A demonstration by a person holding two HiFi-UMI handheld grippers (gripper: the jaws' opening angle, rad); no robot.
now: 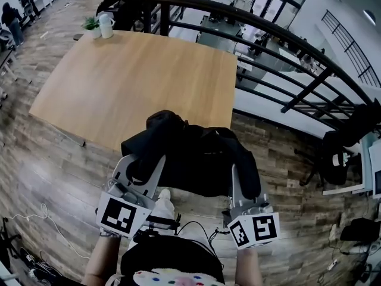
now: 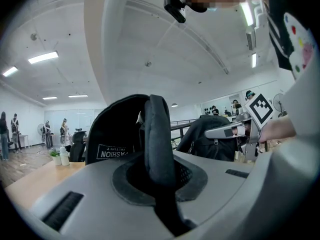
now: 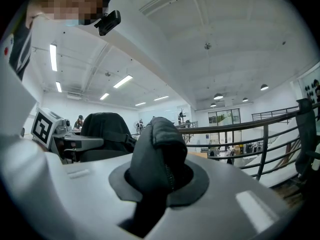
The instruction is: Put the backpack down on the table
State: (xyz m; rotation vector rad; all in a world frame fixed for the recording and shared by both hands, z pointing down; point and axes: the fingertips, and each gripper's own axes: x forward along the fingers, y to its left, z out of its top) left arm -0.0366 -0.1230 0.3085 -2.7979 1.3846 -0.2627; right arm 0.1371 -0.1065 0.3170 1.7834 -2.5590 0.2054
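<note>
Your left gripper (image 1: 144, 161) and right gripper (image 1: 240, 182) (2 narrow grips, each clamped on fabric) hold the backpack (image 1: 196, 154) crosswise at the table's (image 1: 137, 70) near edge, its top straight ahead.

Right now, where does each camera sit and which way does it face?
Head view: head-mounted, facing down at table, backpack; both arms, left gripper and right gripper show.
Left gripper view: on that gripper, along jaws shut on backpack; right gripper shows.
Right gripper view: likewise; left gripper shows.
All share the backpack.
</note>
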